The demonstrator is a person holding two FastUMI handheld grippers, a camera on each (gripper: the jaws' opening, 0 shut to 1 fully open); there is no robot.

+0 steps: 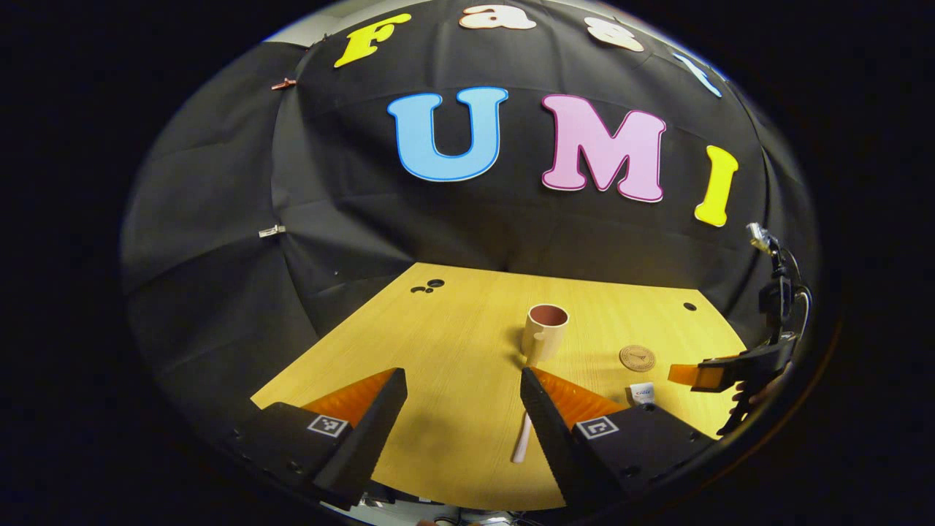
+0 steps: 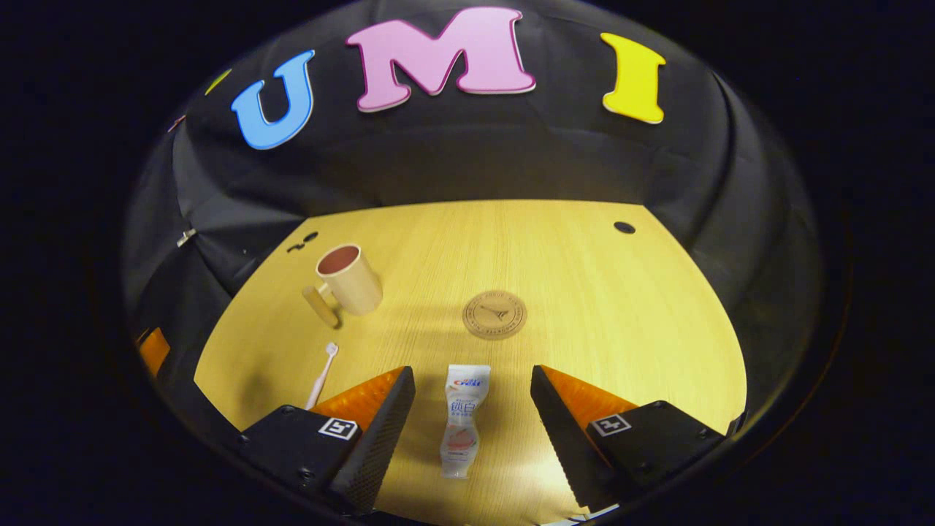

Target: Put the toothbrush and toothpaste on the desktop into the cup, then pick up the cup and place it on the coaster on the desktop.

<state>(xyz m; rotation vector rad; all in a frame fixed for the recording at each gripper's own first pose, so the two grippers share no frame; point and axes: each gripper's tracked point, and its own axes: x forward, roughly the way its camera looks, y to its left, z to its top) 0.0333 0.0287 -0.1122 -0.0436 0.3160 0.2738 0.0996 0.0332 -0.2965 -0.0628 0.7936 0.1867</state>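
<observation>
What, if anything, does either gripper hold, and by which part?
Nothing is held: the left gripper and right gripper are open; the toothpaste and toothbrush lie on the desktop.

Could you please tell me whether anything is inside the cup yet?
The cup looks empty as far as its reddish inner wall shows; its bottom is hidden by the rim. The toothbrush and toothpaste lie on the desk.

A cream cup [image 2: 349, 279] with a reddish-brown inside stands upright on the wooden surface [image 2: 599, 307], its handle turned toward 7 o'clock. At about 4 o'clock from it, well apart, a round brown coaster [image 2: 494, 315] lies flat. The white toothpaste tube [image 2: 462, 421] lies flat at 6 o'clock of the coaster, cap end nearest. A pale toothbrush [image 2: 322, 376] lies at 6 o'clock of the cup, head toward the handle.
</observation>
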